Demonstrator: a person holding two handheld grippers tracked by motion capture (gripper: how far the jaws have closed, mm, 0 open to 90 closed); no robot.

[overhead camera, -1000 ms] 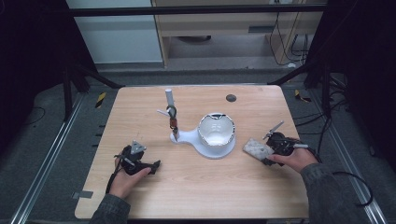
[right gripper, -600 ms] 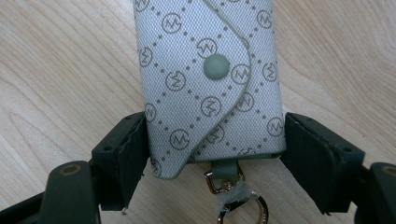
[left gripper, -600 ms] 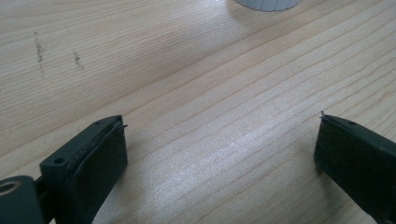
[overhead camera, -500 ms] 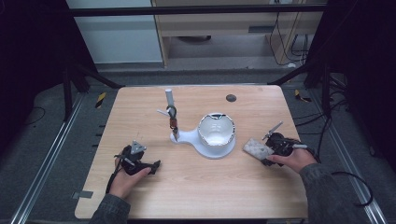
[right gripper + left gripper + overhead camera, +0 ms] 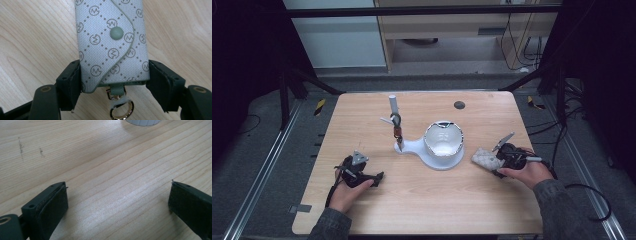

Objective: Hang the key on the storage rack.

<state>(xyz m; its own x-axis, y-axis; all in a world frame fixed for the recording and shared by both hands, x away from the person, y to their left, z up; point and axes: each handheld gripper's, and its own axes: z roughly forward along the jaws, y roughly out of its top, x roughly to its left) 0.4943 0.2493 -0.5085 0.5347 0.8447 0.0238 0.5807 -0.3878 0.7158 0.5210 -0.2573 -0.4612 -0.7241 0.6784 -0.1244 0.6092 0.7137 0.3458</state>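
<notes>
A grey patterned key pouch (image 5: 112,42) with a snap flap and a metal clasp (image 5: 120,110) lies on the wooden table (image 5: 437,200). My right gripper (image 5: 115,72) is shut on its lower end, one jaw pressed against each side. From above, the pouch (image 5: 483,158) sits right of the white stand (image 5: 419,149), with the right gripper (image 5: 496,162) behind it in a hand. My left gripper (image 5: 374,177) rests low at the table's front left, held in the other hand. Its jaws stand wide open (image 5: 120,195) over bare wood.
The white stand carries a round bowl (image 5: 443,140) and an upright post (image 5: 393,105) with a small dark keychain (image 5: 398,131) hanging from its hook. A dark round disc (image 5: 459,105) lies at the far side. Black frame legs flank the table.
</notes>
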